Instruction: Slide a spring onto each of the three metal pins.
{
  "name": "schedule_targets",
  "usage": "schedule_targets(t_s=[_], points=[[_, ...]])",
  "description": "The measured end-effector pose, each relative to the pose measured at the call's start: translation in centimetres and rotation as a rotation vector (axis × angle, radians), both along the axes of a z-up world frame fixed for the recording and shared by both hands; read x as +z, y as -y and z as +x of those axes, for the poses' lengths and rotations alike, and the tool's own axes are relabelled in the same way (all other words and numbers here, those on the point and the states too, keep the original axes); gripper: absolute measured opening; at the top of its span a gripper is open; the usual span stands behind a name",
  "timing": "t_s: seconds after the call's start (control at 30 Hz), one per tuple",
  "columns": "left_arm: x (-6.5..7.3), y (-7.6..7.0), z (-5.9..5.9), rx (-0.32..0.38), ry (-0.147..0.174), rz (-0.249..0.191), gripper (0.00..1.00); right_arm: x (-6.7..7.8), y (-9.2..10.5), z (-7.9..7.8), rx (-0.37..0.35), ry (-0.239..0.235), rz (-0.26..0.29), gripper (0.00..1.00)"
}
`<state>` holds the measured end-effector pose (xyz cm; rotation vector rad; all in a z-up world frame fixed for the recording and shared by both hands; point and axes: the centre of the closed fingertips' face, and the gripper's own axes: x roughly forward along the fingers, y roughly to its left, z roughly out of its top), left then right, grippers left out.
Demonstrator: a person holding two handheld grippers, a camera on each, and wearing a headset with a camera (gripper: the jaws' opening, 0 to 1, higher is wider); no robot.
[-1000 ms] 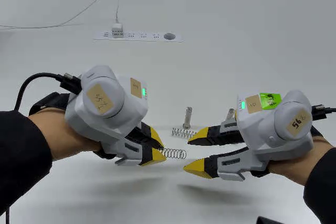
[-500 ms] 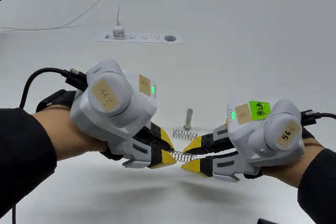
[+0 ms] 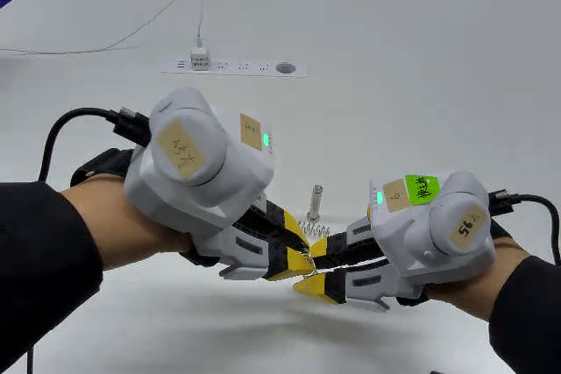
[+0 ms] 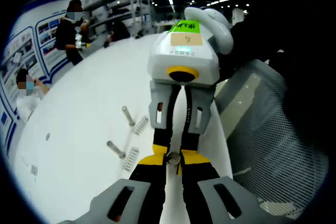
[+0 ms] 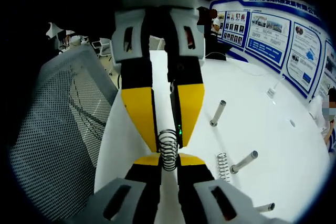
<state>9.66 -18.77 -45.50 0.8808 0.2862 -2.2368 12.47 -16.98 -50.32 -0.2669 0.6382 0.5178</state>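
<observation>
far left, head view: a dark sleeve (image 3: 35, 260), then the left gripper (image 3: 302, 258), tilted down and to the right above the white table (image 3: 421, 85). its yellow-tipped jaws are clamped narrow on one end of the held spring (image 5: 168, 149), which is carried clear of the table surface.

centre: the two grippers are set tip to tip. just behind the tips a metal pin (image 3: 314, 201) is stood upright on the table, shaft bare. a loose spring (image 3: 314, 229) is laid at its foot.

right: the right gripper (image 3: 311, 266) is pointed toward the left one, one jaw above and one below. in the right gripper view its jaws are drawn narrow, and the coil is pinched between the yellow tips and touched on both sides. the coil is seen running on into the left gripper's tips. in the left gripper view the same spring is seen end-on, as a small ring between the jaws.

right gripper view, right of the jaws: three pins are counted, far pin (image 5: 218, 113), middle pin (image 5: 244, 162), near pin (image 5: 262, 207). a loose coil is laid just beside the middle pin. which of the three is the head-view pin cannot be told.

far edge of table: a power strip (image 3: 235, 67) is noted, with a white plug (image 3: 199, 59) and a white cable (image 3: 131, 24) trailed off to the left.
</observation>
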Motion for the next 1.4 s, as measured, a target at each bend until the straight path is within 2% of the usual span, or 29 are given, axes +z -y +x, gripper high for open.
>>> schedule_targets(t_s=[0.17, 0.37, 0.43, 0.8, 1.13, 1.4], points=[[0.3, 0.0, -0.3, -0.003, -0.017, -0.004, 0.10, 0.4, -1.0, 0.4, 0.014, 0.008, 0.032, 0.13], [0.0, -0.2, -0.1, 0.002, -0.011, 0.002, 0.10, 0.2, -0.9, 0.2, 0.002, -0.002, 0.035, 0.13], [-0.1, -0.2, 0.3, 0.009, -0.001, 0.001, 0.10, 0.3, -0.8, 0.3, -0.007, 0.001, 0.042, 0.15], [0.2, -0.3, 2.4, 0.065, -0.020, -0.002, 0.10, 0.9, -0.1, -0.1, -0.053, 0.001, 0.076, 0.23], [1.0, 0.1, 4.6, 0.132, -0.027, -0.036, 0.10, 2.4, 1.2, -1.1, -0.125, 0.037, 0.097, 0.32], [1.6, 0.7, 7.1, 0.211, -0.061, -0.061, 0.10, 2.7, 2.5, -1.9, -0.185, 0.047, 0.115, 0.37]])
